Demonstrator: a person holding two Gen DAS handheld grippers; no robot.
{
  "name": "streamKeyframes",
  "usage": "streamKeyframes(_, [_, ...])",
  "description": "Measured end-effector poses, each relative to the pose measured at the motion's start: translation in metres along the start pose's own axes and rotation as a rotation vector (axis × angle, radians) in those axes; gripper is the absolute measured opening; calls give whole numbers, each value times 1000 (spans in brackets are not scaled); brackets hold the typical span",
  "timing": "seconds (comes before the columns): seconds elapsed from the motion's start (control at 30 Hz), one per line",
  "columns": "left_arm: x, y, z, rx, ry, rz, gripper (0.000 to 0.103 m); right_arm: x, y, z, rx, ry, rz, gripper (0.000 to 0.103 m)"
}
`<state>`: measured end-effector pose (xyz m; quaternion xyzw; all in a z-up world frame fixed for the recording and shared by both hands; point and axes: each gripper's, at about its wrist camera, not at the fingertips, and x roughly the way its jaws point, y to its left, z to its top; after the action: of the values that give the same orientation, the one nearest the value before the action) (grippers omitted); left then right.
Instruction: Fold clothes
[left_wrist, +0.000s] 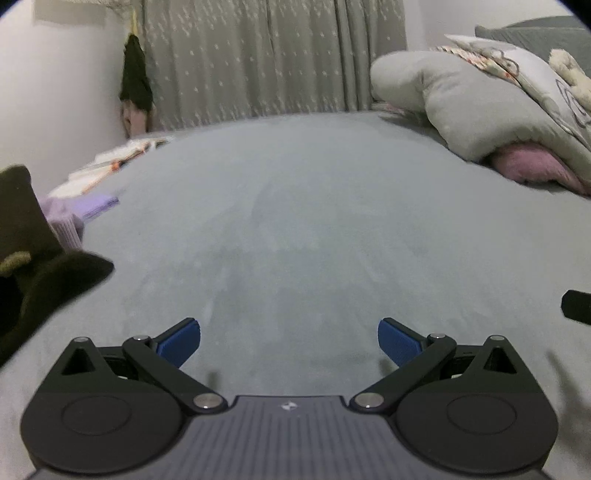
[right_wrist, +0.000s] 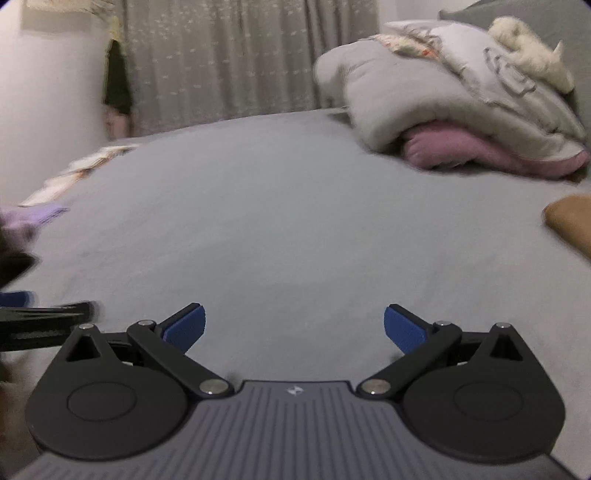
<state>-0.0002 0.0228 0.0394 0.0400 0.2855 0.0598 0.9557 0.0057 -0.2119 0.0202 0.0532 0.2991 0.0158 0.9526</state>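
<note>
I see the big grey bed (left_wrist: 295, 221), bare in the middle, likely room for folding. The dark garment (left_wrist: 33, 266) waits at its left edge by a purple one (left_wrist: 66, 221). My left tongs (left_wrist: 289, 341) and right tongs (right_wrist: 294, 328) gape wide, holding nothing.

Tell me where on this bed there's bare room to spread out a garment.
The grey sheet is bare across the middle, ahead of both open tongs, left and right. Crowded: dark garment and lilac clothes at left, bedding pile at far right.
</note>
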Motion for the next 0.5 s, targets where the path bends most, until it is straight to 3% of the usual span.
streamKeyframes(0.13, [16,9,1,-59,-18,-47,102,16,1,5,4,-7,8,103])
streamKeyframes(0.2, [23,8,-2,-62,5,-68,102,29,7,1,6,41,26,103])
streamKeyframes(0.3, [30,1,-5,-34,32,-81,102,44,10,-3,-15,93,12,103])
streamKeyframes(0.5, [37,-5,-10,-1,52,-102,102,46,17,-4,-59,107,-5,103])
